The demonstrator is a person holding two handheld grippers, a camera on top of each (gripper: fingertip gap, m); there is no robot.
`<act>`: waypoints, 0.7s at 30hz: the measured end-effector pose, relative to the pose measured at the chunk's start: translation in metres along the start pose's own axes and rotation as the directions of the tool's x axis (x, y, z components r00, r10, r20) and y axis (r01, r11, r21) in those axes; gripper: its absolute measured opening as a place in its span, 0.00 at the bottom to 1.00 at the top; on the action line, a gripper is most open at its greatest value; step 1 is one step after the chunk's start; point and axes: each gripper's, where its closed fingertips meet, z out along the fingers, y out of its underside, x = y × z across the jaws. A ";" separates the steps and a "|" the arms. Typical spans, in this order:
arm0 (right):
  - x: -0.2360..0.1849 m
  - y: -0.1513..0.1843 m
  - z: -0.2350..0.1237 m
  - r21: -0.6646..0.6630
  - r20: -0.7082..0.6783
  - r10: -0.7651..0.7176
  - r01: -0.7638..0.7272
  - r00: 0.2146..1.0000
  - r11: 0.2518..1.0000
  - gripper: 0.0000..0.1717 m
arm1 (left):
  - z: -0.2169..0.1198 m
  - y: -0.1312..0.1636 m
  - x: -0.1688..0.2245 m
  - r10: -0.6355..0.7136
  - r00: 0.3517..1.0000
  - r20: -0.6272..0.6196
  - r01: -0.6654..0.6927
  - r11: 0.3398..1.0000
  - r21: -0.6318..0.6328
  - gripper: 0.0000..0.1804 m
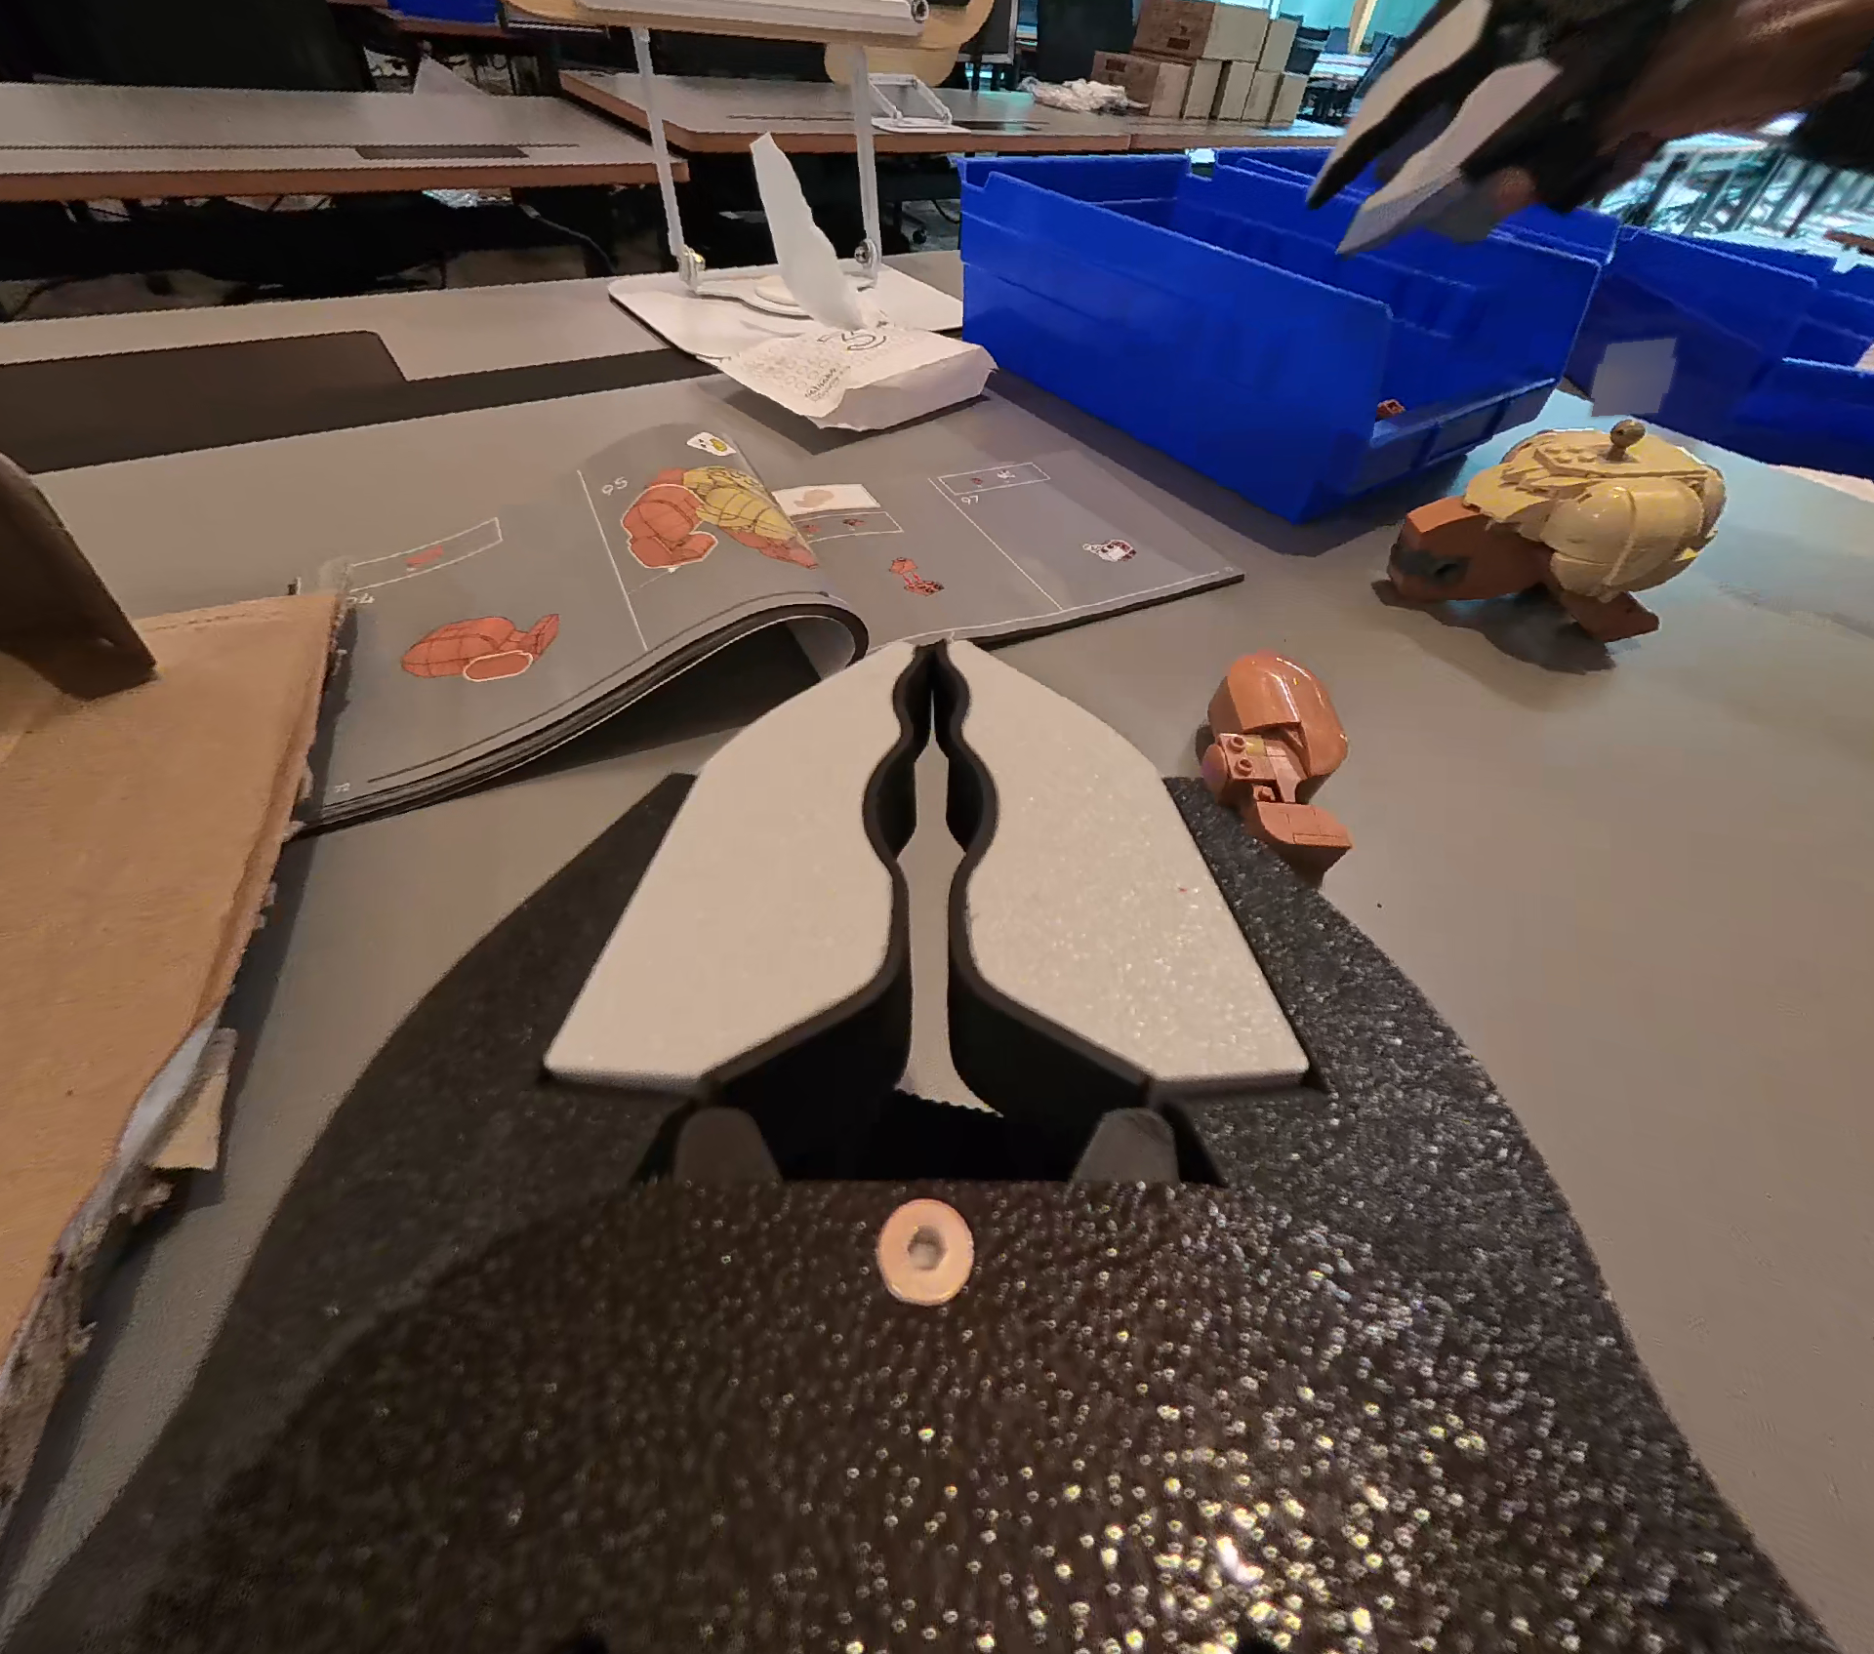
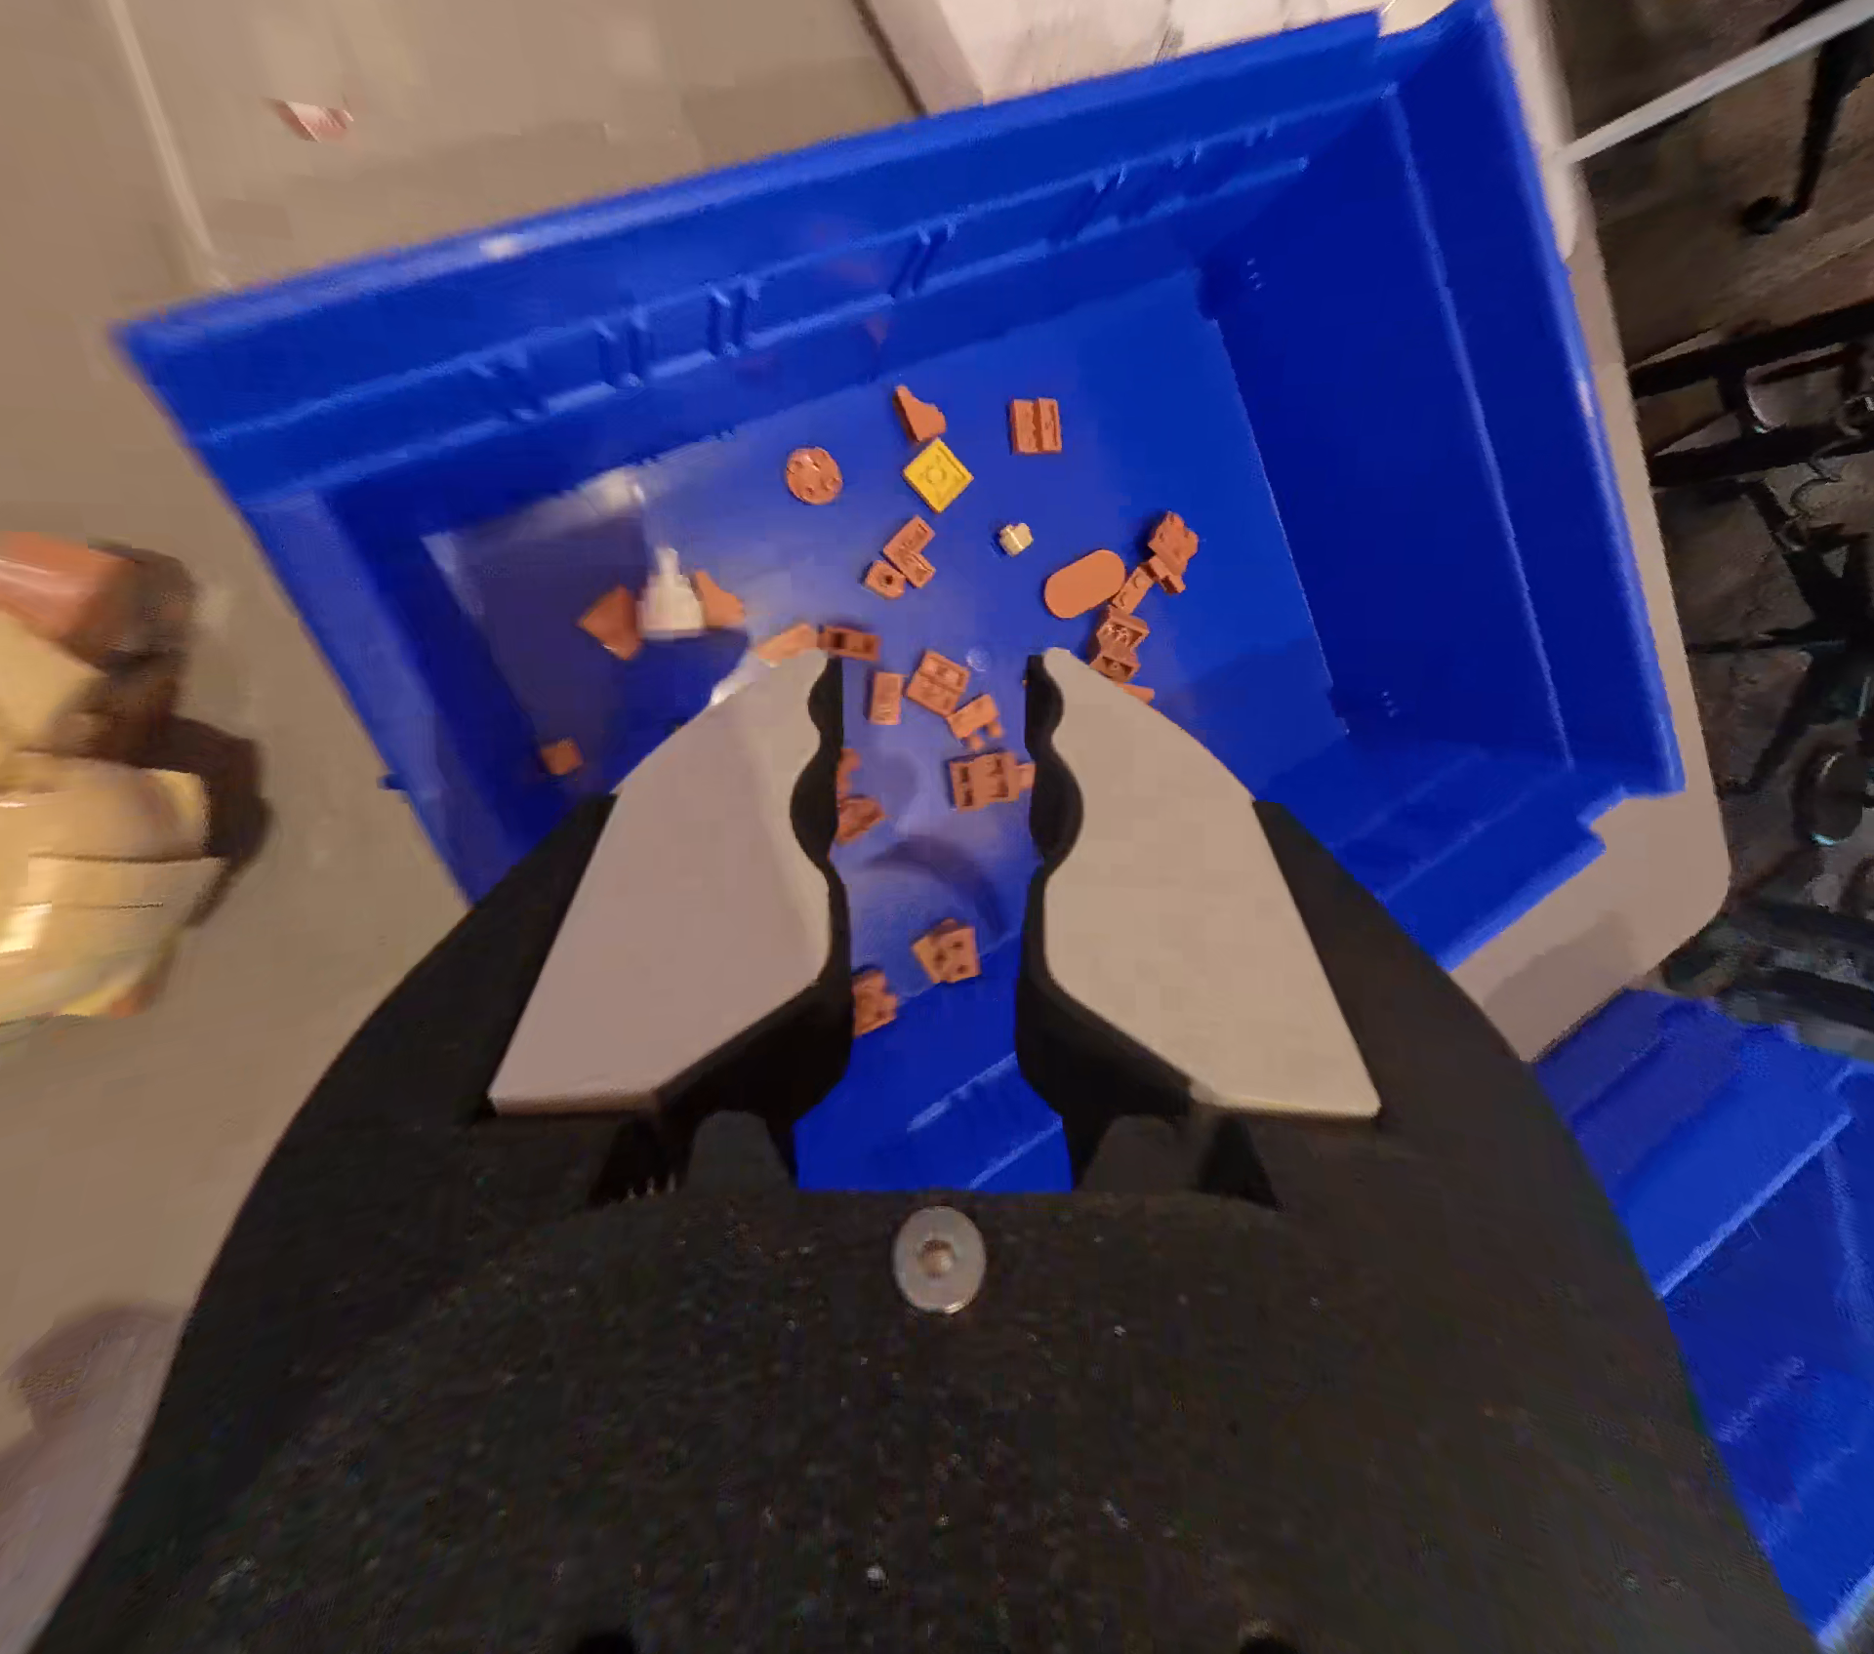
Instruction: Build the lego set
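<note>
R tongs point(image 2: 933, 668) hanging spread, empty, over blue bin point(image 2: 1470, 490); small brown bricks point(image 2: 938, 683) lying loose on bin floor. Looking light, hard, slick, tiny: pinching by flat sides prob best. L tongs point(image 1: 935, 652) resting pressed together, empty, low over counter point(image 1: 1521, 946), nr open booklet point(image 1: 710, 592), brown brick part point(image 1: 1280, 728) at right.

Your grippers point(image 1: 933, 652) point(image 2: 933, 662): grey wavy-edged fingers point(image 1: 791, 875), black rough-textured bodies, one silver screw point(image 2: 938, 1263) lower centre of frame.
</note>
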 end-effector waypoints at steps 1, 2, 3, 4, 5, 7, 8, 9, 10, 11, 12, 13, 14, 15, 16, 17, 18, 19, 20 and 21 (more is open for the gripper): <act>0.005 0.003 0.013 -0.053 0.021 -0.037 0.038 0.999 0.998 0.22 | 0.000 0.000 0.000 -0.003 1.000 -0.002 0.003 1.000 -0.003 0.00; 0.009 0.006 0.026 -0.107 0.048 -0.057 0.062 0.997 0.992 0.23 | 0.001 0.001 0.000 -0.003 1.000 -0.005 0.003 1.000 -0.005 0.00; 0.012 0.010 0.037 -0.161 0.083 -0.058 0.071 0.995 0.984 0.25 | 0.001 0.001 0.000 -0.002 1.000 -0.006 0.002 1.000 -0.006 0.00; 0.014 0.013 0.047 -0.212 0.125 -0.052 0.078 0.991 0.974 0.25 | 0.001 0.001 0.001 -0.001 1.000 -0.006 0.001 1.000 -0.007 0.00; 0.016 0.016 0.056 -0.253 0.164 -0.044 0.085 0.985 0.964 0.26 | 0.000 0.001 0.001 -0.001 1.000 -0.007 0.001 1.000 -0.006 0.00; 0.021 0.021 0.069 -0.313 0.218 -0.032 0.101 0.975 0.944 0.26 | 0.000 0.000 0.001 -0.008 1.000 -0.010 0.007 1.000 -0.002 0.00; 0.024 0.022 0.075 -0.331 0.240 -0.025 0.106 0.971 0.938 0.26 | -0.001 0.000 0.000 -0.014 1.000 -0.012 0.014 1.000 0.000 0.00; 0.026 0.022 0.079 -0.343 0.257 -0.019 0.110 0.966 0.933 0.26 | -0.001 0.000 0.000 -0.021 1.000 -0.014 0.021 1.000 0.003 0.00; 0.028 0.022 0.083 -0.353 0.271 -0.017 0.116 0.962 0.928 0.26 | -0.002 0.000 0.000 -0.029 0.999 -0.019 0.029 1.000 0.006 0.00; 0.028 0.021 0.086 -0.361 0.287 -0.016 0.124 0.958 0.924 0.26 | -0.002 -0.001 -0.001 -0.039 0.999 -0.023 0.039 0.999 0.008 0.00; 0.029 0.020 0.089 -0.365 0.301 -0.018 0.132 0.953 0.922 0.26 | -0.003 -0.001 -0.001 -0.048 0.998 -0.028 0.048 0.999 0.008 0.00; 0.029 0.020 0.092 -0.369 0.314 -0.021 0.143 0.949 0.918 0.26 | -0.003 0.000 -0.001 -0.057 0.998 -0.035 0.057 0.998 0.007 0.00; 0.029 0.020 0.095 -0.380 0.325 -0.023 0.153 0.946 0.912 0.26 | -0.003 0.000 -0.001 -0.065 0.997 -0.042 0.065 0.998 0.004 0.00; 0.031 0.022 0.098 -0.398 0.330 -0.022 0.161 0.944 0.903 0.27 | -0.003 0.000 0.000 -0.072 0.996 -0.048 0.072 0.997 0.001 0.00; 0.032 0.025 0.100 -0.417 0.334 -0.023 0.169 0.942 0.893 0.27 | -0.003 0.001 0.000 -0.076 0.996 -0.053 0.076 0.997 -0.004 0.00; 0.033 0.027 0.102 -0.430 0.342 -0.022 0.177 0.940 0.885 0.26 | -0.003 0.001 0.001 -0.079 0.995 -0.058 0.079 0.997 -0.007 0.00; 0.033 0.028 0.104 -0.438 0.355 -0.017 0.182 0.935 0.880 0.26 | -0.002 0.002 0.001 -0.081 0.995 -0.062 0.081 0.997 -0.010 0.00; 0.034 0.029 0.105 -0.444 0.366 -0.012 0.186 0.930 0.877 0.26 | -0.003 0.002 0.002 -0.083 0.994 -0.066 0.082 0.997 -0.012 0.00; 0.035 0.029 0.107 -0.447 0.371 -0.009 0.186 0.929 0.875 0.26 | -0.003 0.002 0.002 -0.084 0.994 -0.068 0.083 0.996 -0.013 0.00; 0.036 0.029 0.108 -0.447 0.375 -0.005 0.186 0.927 0.875 0.26 | -0.003 0.002 0.003 -0.085 0.994 -0.071 0.085 0.996 -0.014 0.00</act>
